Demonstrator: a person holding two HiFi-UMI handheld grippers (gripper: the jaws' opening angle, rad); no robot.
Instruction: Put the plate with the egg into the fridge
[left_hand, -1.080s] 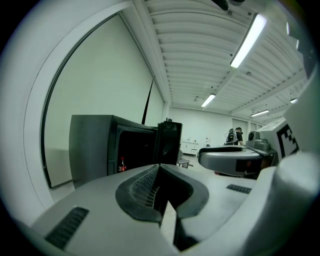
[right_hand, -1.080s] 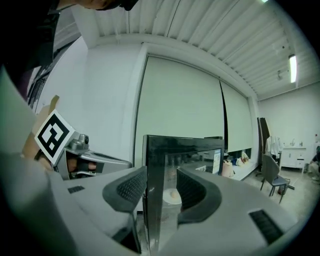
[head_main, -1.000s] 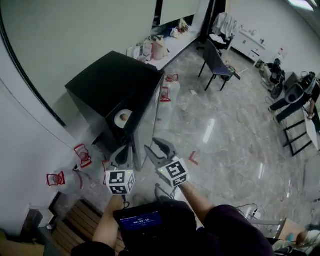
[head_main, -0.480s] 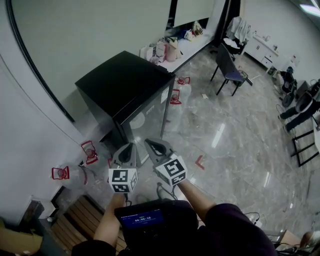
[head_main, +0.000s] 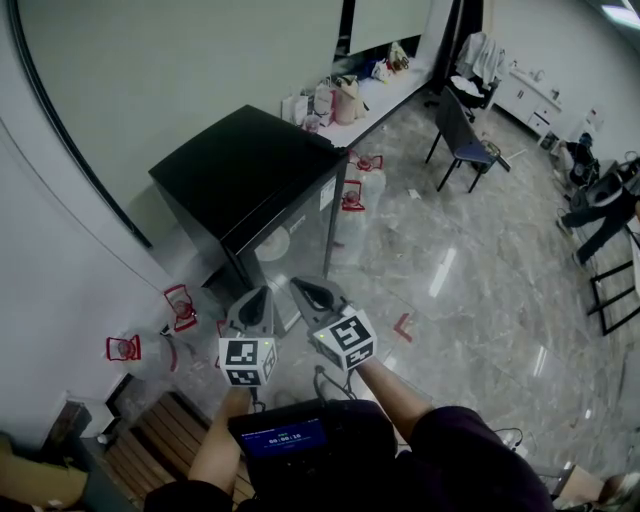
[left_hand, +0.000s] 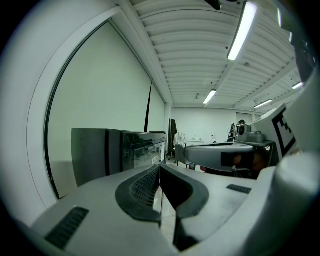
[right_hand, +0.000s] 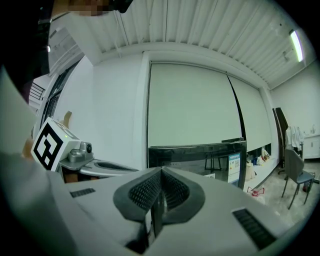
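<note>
Left gripper (head_main: 255, 297) and right gripper (head_main: 303, 287) both empty, jaws pressed together, right one just snapped shut from wide. Beyond them the door (head_main: 305, 225) of the fridge (head_main: 240, 165) is now closed, was open a second ago. Plate (head_main: 272, 243) shows pale through the glass, egg unclear. Task looks done

Location type: an indoor laboratory or test room fitted out like an office.

Indicators:
- A polished marble-pattern floor (head_main: 470, 270) extends to the right of the gripper fingers (head_main: 318, 298).
- A small black fridge (head_main: 245, 170) with a glass door stands on the floor directly ahead of the fingers.
- Large water bottles (head_main: 372, 185) with red handles stand on the floor, some beyond the fingers and some to their left.
- Far beyond the fingers are a dark chair (head_main: 462, 125), a white ledge (head_main: 375, 95) carrying bags (head_main: 345, 98), and white cabinets (head_main: 525, 95).
- The ribbed ceiling (left_hand: 190, 55) carries strip lights (left_hand: 243, 31).
- Roller blinds (right_hand: 192, 105) cover large windows.
</note>
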